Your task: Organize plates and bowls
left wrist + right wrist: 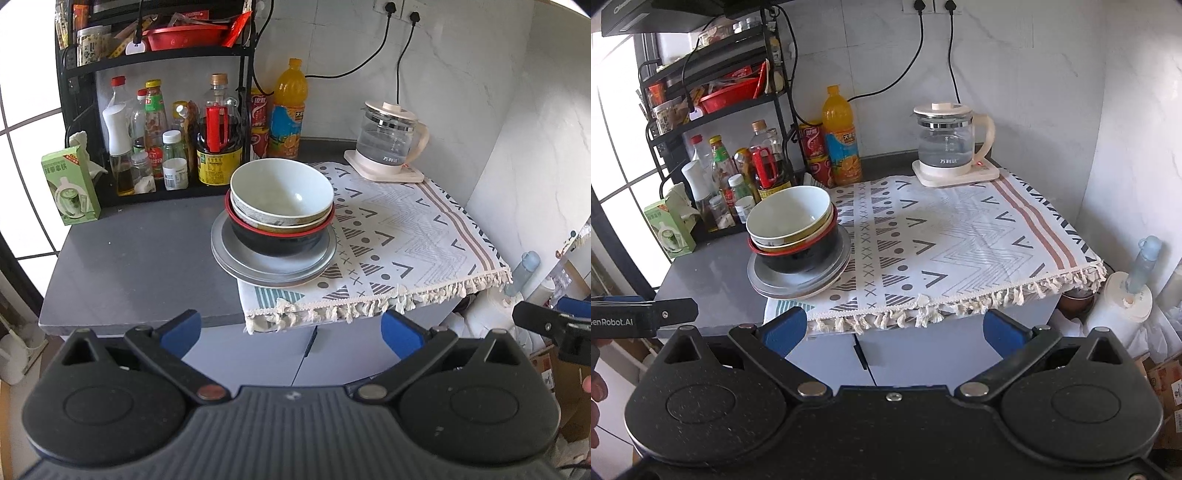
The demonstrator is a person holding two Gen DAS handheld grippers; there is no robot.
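Nesting glossy round bowls [280,206] on grey plates [273,264], fringed cloth [399,236]; both grippers [291,328] [894,328] released

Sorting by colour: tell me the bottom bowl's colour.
Black with a red rim, clearest in the left wrist view.

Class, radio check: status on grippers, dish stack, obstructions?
Left gripper open, empty. Right gripper open, empty. Bowls nested on plates, straddling cloth edge. Path clear.

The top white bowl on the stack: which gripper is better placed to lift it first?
Probably left. The white bowl lies nearly straight ahead of the open left gripper; from the open right gripper it sits off to the left.
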